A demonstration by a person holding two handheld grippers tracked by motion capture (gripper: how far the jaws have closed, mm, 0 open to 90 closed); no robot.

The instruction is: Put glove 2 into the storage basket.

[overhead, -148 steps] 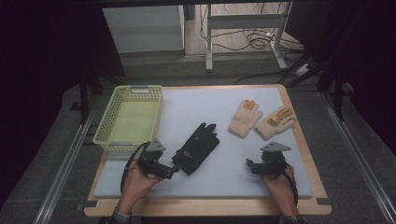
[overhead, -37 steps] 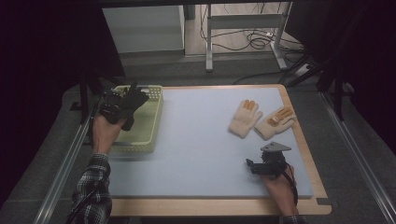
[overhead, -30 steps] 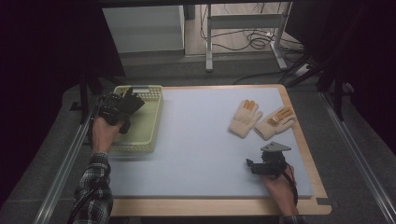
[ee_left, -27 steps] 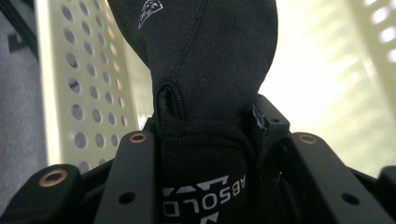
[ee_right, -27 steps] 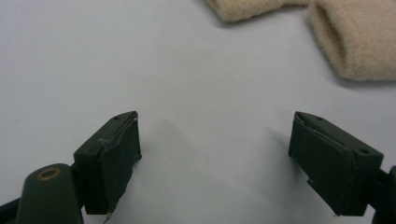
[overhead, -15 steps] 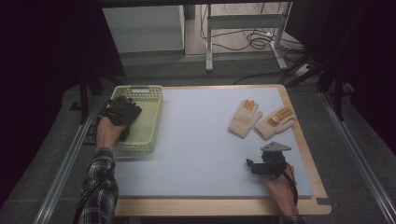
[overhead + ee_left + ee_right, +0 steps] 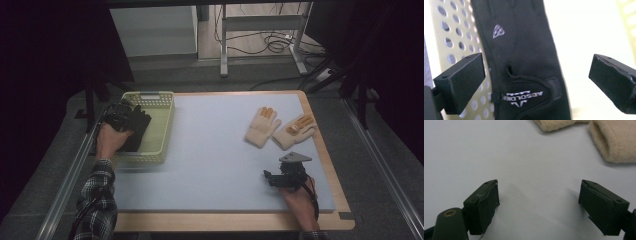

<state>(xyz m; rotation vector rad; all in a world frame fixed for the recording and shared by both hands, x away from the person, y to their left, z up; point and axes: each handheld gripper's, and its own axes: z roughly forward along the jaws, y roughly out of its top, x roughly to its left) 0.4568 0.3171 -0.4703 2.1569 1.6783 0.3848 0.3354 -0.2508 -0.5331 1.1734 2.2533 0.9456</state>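
a table covered by a pale blue mat [image 7: 215,150], seen from above. at the left edge sits a yellow perforated basket [image 7: 162,125]. the person's left hand holds the left gripper [image 7: 120,117] over the basket, and its jaws have just been opening: in the left gripper view they stand wide apart, with a black glove [image 7: 524,62] lying between them but touched by neither pad. the glove rests inside the basket, against its holed wall, with white lettering on the cuff; from above it shows as a dark shape [image 7: 137,130] beside the hand. a plaid sleeve [image 7: 97,200] runs up from the bottom left. the right gripper [image 7: 272,179] lies low on the mat near the front right, jaws apart and holding nothing. two beige gloves [image 7: 261,127] [image 7: 295,131] lie side by side on the mat beyond it, well apart from the basket.
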